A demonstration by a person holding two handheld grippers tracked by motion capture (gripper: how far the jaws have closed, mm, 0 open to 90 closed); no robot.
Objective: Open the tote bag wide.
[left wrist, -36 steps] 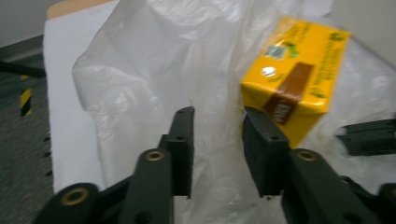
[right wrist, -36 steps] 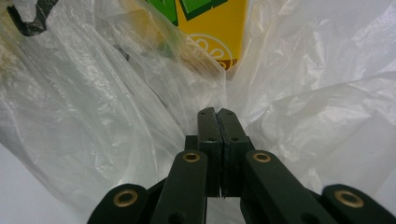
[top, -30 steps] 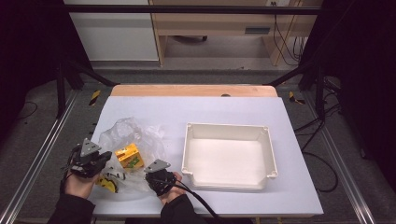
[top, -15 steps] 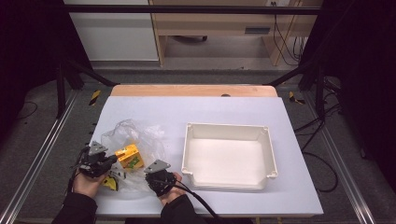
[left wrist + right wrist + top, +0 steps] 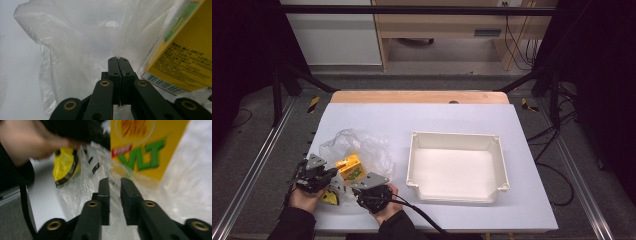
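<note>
At the table's near left corner, the left gripper (image 5: 328, 174) sat in the person's left hand (image 5: 304, 197), its black jaws pressed flat together on a thin fold of the clear plastic bag (image 5: 82, 50); in the left gripper view the film looked crinkled, glossy and milky. Just below that hand lay a small rounded yellow item with a black band (image 5: 330, 198), touching the bag's edge. The bag spread in a loose, wrinkled heap over the near left part of the table, and the yellow carton (image 5: 350, 167), a boxy pack with green lettering and a barcode on one face, stood tilted between the two grippers, wrapped about by the film. Whether it lay wholly inside the bag could not be told. The right gripper (image 5: 362, 186), in the right hand (image 5: 384, 205), had its jaws parted by a narrow gap, with bag film lying between and under them but not clamped; a black cable trailed from it. Well to the right stood a shallow white plastic tray (image 5: 455, 141), rectangular with a flanged rim. The table (image 5: 422, 117) was matt white with a wooden far edge; beyond it were grey floor, pale cabinets and dark frame rails.
</note>
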